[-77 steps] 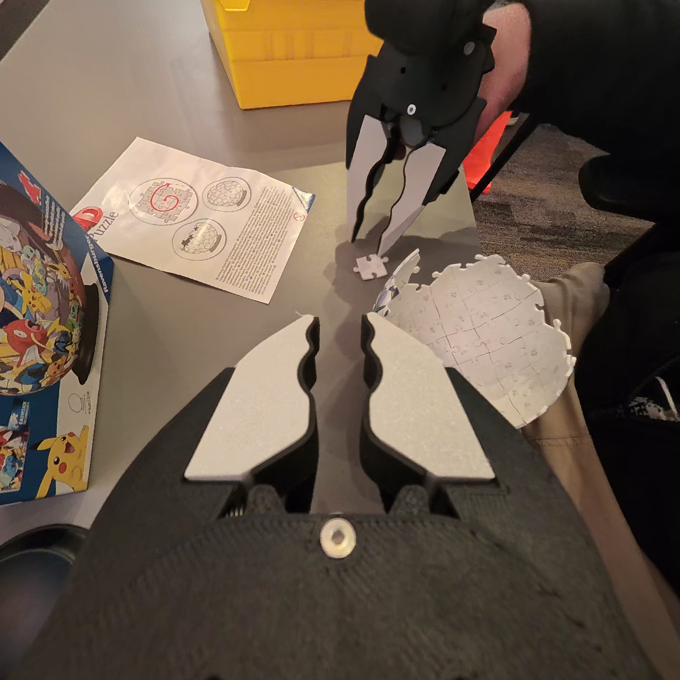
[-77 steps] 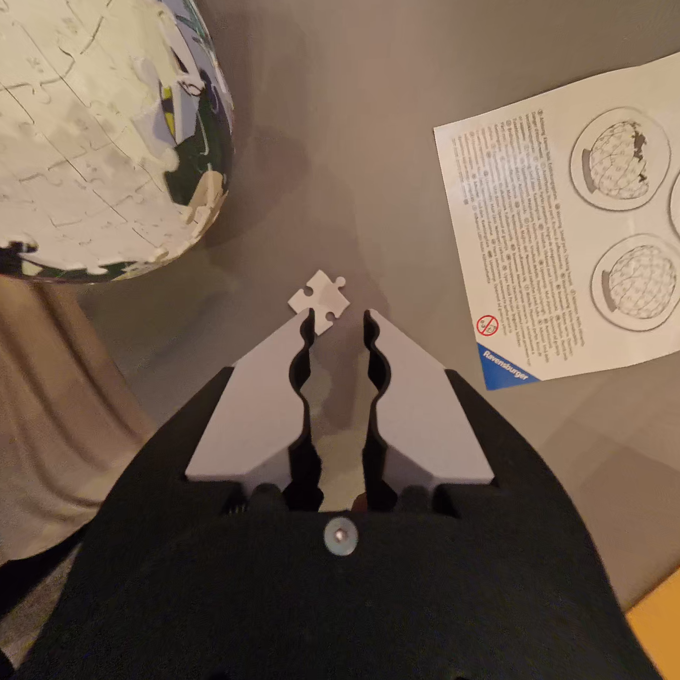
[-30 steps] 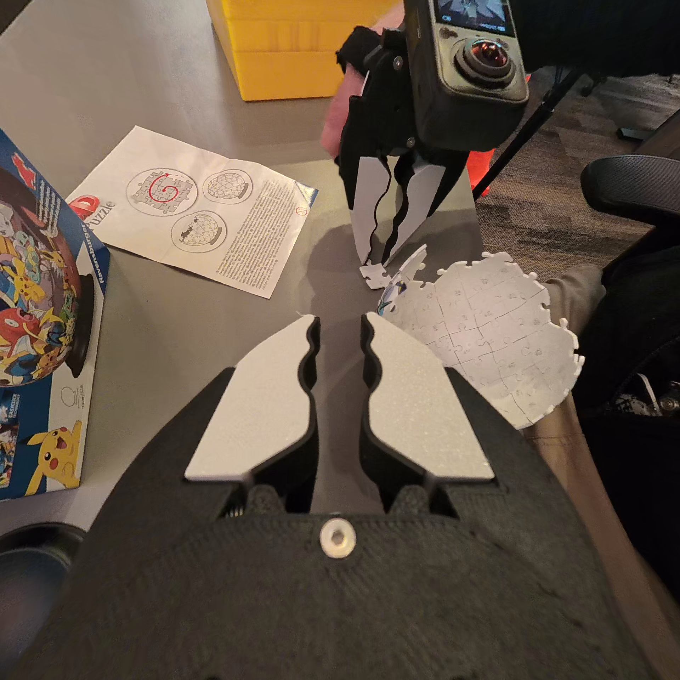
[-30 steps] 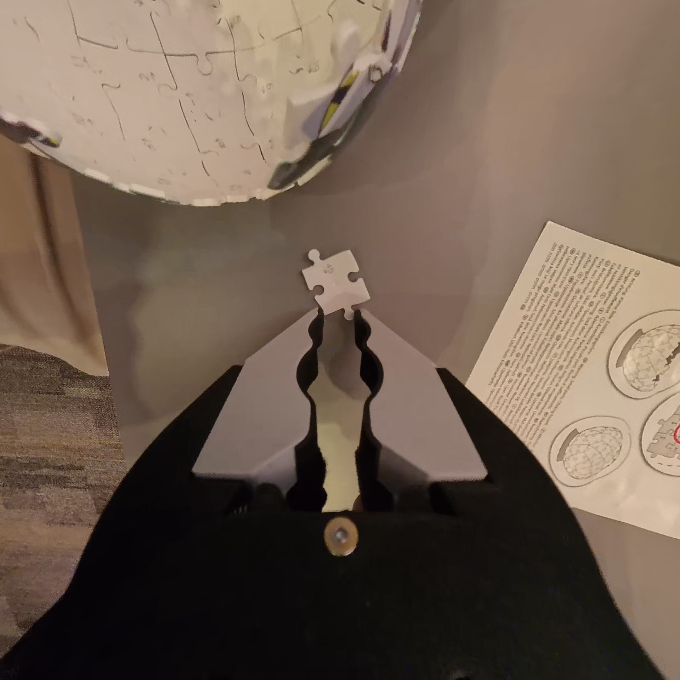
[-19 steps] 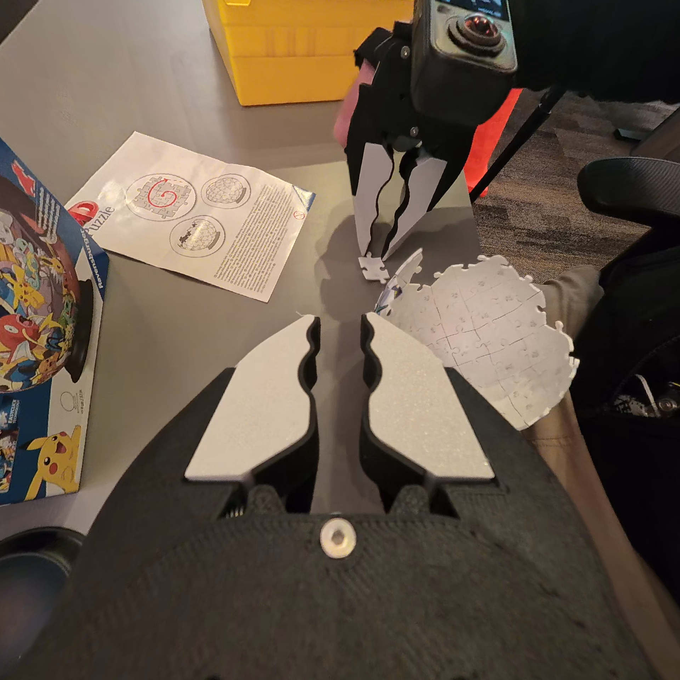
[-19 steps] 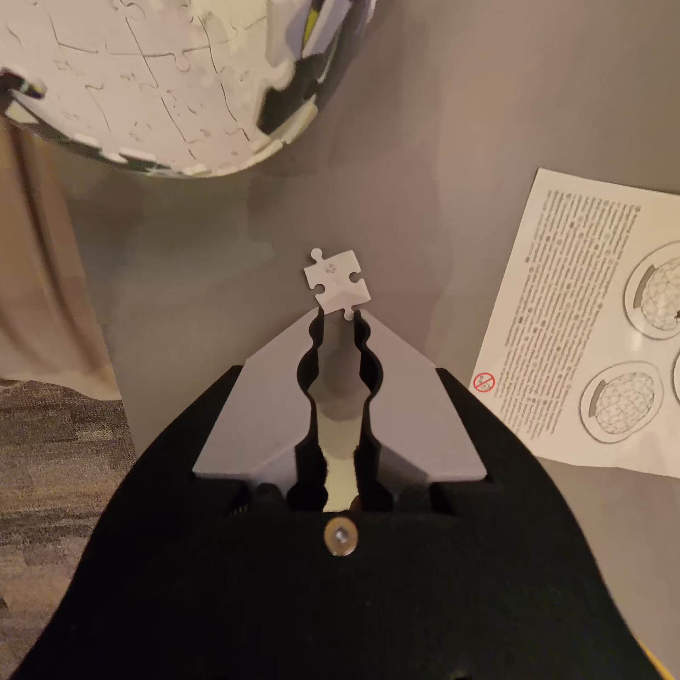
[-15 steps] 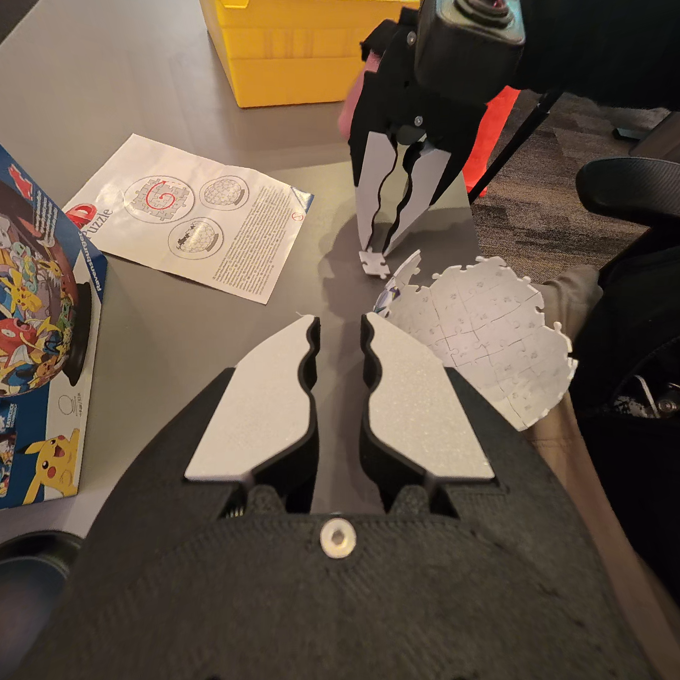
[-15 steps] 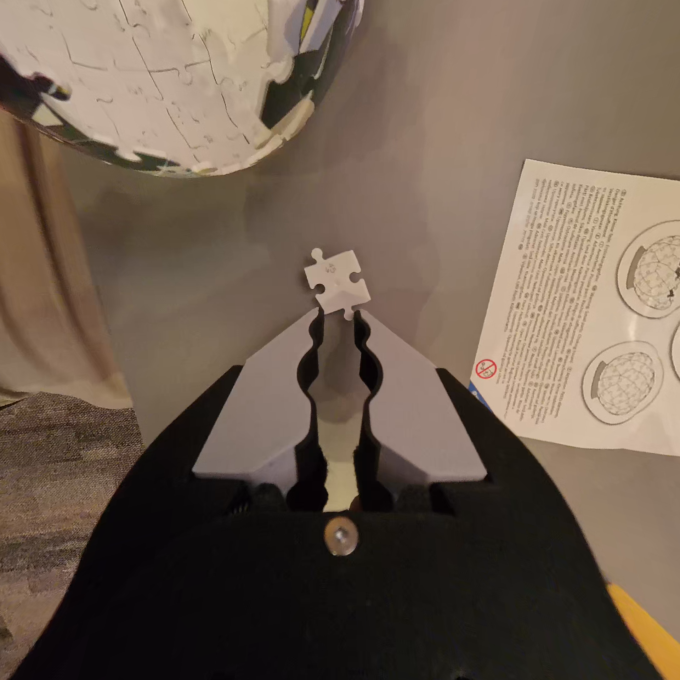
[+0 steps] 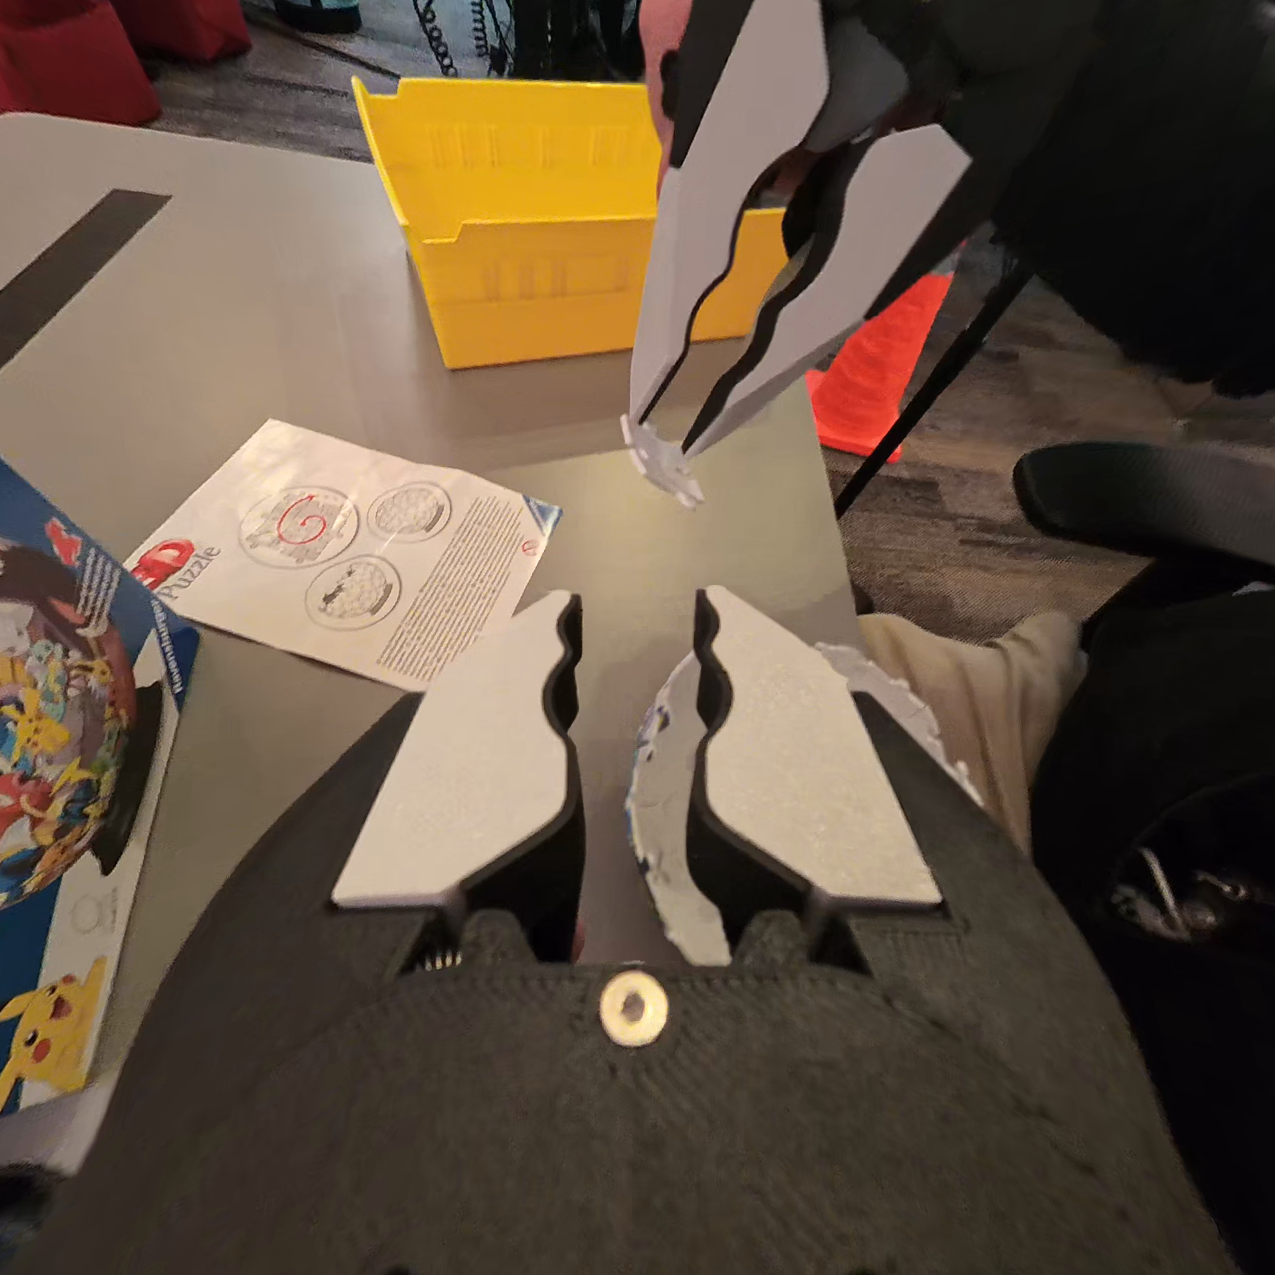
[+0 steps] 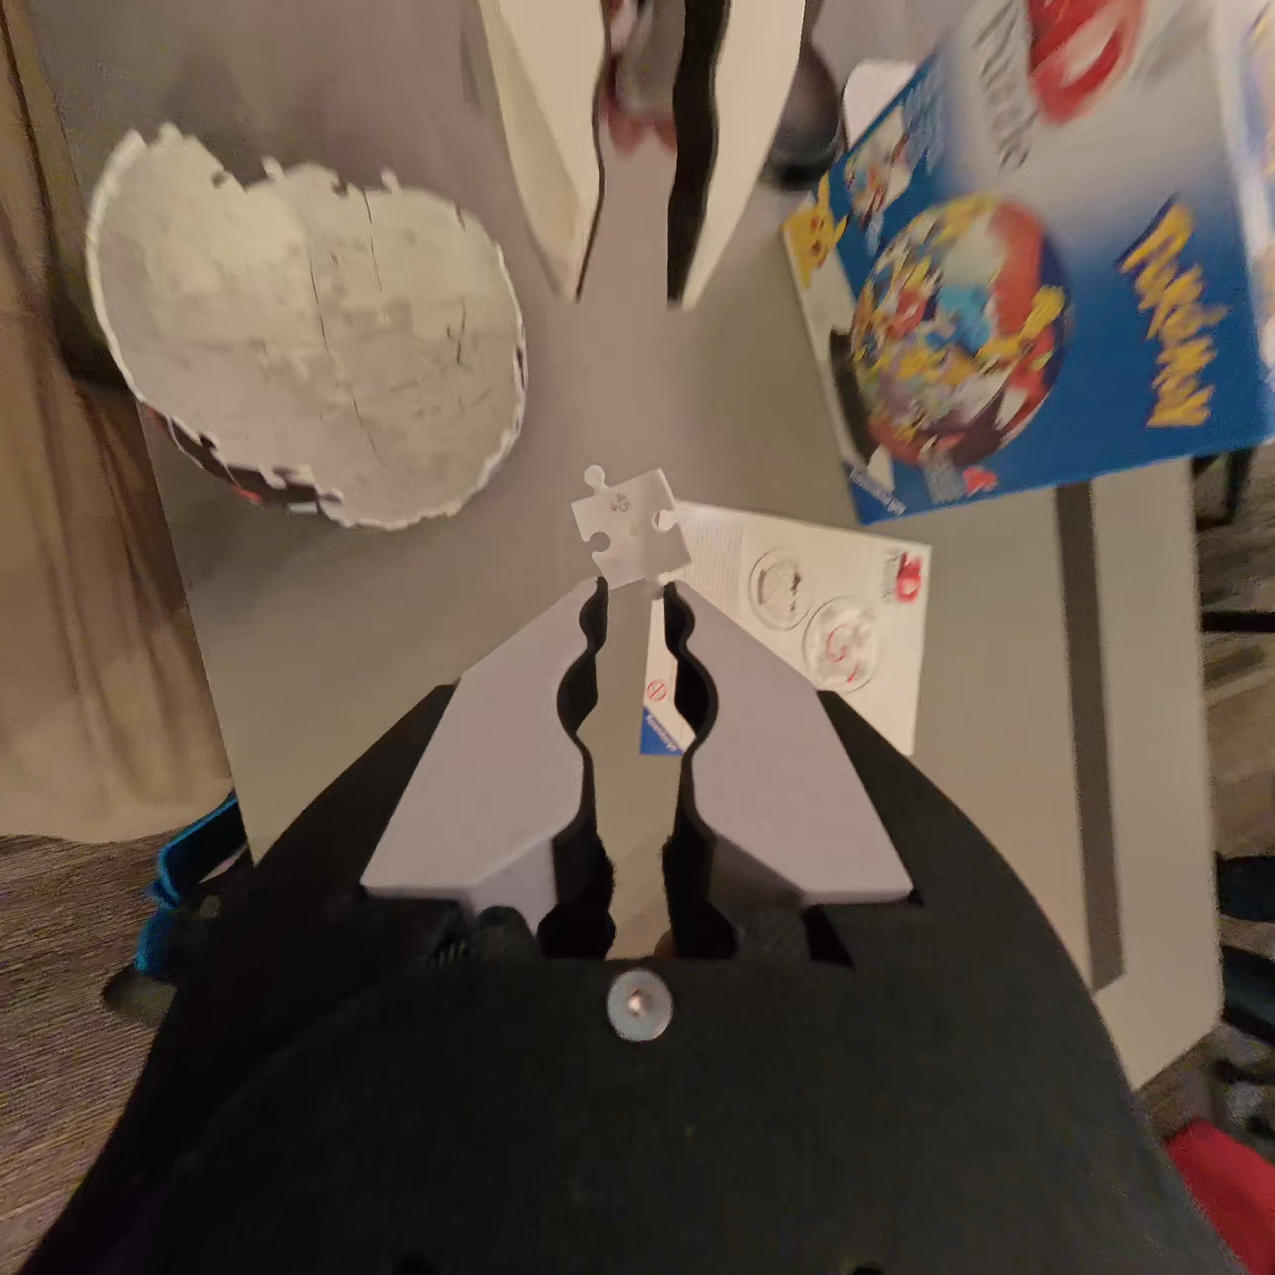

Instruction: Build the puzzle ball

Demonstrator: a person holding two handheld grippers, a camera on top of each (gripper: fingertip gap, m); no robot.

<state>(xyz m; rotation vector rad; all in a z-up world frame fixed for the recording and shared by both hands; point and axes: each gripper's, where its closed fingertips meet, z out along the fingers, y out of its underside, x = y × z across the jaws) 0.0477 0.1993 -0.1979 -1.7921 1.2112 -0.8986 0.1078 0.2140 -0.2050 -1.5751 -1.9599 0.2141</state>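
The half-built puzzle ball (image 10: 303, 345), white inside with a printed outer skin, lies at the table's edge. In the left wrist view it shows only partly (image 9: 655, 759), under my right-hand finger. My right gripper (image 10: 633, 586) is shut on a single white puzzle piece (image 10: 631, 528) and holds it by one edge in the air above the table. The same gripper (image 9: 662, 435) and its piece (image 9: 659, 459) show in the left wrist view. My left gripper (image 9: 635, 597) is open and empty, low over the ball's near rim. It also shows in the right wrist view (image 10: 624, 297).
A colourful blue puzzle box (image 9: 69, 759) lies at the left. A white instruction sheet (image 9: 359, 552) lies on the grey table (image 9: 241, 310). A yellow bin (image 9: 538, 228) stands at the back. An orange cone (image 9: 876, 372), a black chair (image 9: 1138, 497) and a person's tan-clad leg (image 9: 966, 690) are beyond the table edge. My right fingertips sit around 7 cm from my left ones.
My right gripper closed on the piece lying on the table and has lifted it clear. My left gripper has moved forward over the ball, and its jaws stand a little wider.
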